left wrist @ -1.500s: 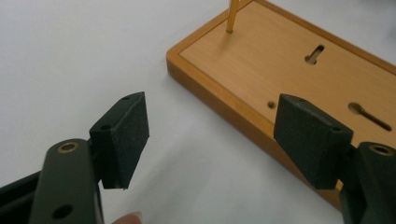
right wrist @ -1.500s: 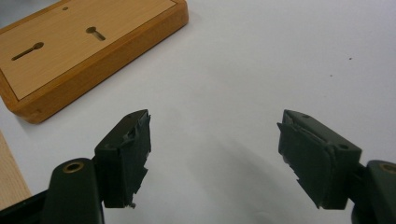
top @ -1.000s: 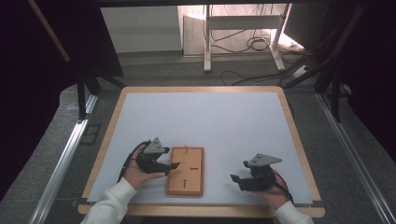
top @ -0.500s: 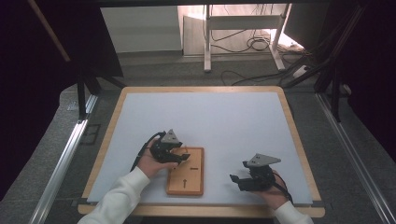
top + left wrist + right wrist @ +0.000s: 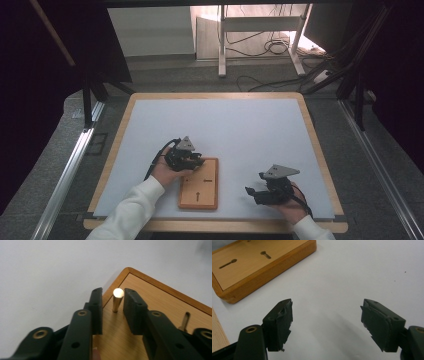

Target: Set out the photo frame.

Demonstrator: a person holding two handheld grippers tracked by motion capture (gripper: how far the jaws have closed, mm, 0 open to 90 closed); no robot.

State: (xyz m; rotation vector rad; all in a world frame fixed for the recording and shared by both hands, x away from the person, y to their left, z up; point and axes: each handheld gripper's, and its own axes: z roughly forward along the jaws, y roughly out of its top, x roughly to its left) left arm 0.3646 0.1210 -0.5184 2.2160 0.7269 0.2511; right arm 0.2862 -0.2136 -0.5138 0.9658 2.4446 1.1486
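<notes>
Peg (image 5: 117,300) upright in wooden board (image 5: 160,312), between closing, not-yet-touching left hand-held gripper (image 5: 113,305) jaws; right hand-held gripper (image 5: 325,322) open.

Wooden board (image 5: 160,312), smooth matt grain; peg (image 5: 117,300) probably brass, glossy; table mat (image 5: 235,130) matt white.

one wooden board (image 5: 199,189), one upright peg (image 5: 117,300), two grippers (image 5: 184,159)

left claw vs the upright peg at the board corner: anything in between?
Nothing visible. The left claw already straddles the peg at the corner of the wooden board, one pad on each side. Its jaws have just been closing; small gaps remain, so the pads don't press it yet.
</notes>
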